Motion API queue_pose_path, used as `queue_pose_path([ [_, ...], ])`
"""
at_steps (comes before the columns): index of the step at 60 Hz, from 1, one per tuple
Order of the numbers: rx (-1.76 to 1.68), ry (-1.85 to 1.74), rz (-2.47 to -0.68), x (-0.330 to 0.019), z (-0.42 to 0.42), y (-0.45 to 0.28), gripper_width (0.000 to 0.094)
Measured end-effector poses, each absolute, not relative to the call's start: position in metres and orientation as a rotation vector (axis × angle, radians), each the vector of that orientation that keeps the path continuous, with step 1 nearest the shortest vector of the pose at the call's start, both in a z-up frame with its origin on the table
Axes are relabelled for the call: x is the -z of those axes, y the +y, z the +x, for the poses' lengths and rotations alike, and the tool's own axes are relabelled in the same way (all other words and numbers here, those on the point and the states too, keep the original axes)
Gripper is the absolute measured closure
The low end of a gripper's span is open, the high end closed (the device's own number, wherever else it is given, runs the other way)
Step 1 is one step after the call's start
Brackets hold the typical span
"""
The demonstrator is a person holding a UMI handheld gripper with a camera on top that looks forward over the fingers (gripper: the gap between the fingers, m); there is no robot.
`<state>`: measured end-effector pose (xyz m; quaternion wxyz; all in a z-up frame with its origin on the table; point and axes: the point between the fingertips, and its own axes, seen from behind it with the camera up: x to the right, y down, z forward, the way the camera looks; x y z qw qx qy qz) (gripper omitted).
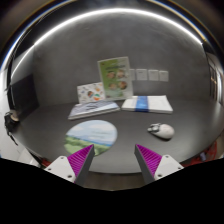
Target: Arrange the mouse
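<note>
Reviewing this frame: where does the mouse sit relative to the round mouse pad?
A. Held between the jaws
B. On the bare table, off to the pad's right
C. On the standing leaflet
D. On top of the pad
B: the mouse rests on the table right of the round mouse pad, apart from it, beyond the gripper, whose jaws stand open and empty.

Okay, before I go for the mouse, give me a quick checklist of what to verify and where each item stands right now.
1. Gripper fingers open: ok, wide gap between the pink pads.
2. Nothing held: ok, gap is empty.
3. White computer mouse in view: ok, beyond the right finger on the dark grey table.
4. Mouse lined up between the fingers: not ok, it sits off to the right.
5. Round green-and-white mouse pad clear: ok, nothing on it.
6. Mouse cable: cannot tell.
</note>
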<state>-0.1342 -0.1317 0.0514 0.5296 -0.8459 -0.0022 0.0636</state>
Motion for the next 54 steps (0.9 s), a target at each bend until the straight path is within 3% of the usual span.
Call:
queue_pose_path([
  [15,0.056,0.006,-2.067,-0.017,-0.042,-0.089,0.0098],
  [24,0.045,-0.052,-2.133,0.015,-0.049,-0.067,0.0087],
  [42,-0.084,-0.065,-2.145,0.018,-0.123,-0.015,0.0115],
  [46,-0.07,-0.077,-2.162,0.025,-0.137,-0.019,0.0393],
  [54,-0.054,-0.045,-2.171,0.02,-0.167,-0.033,0.0449],
])
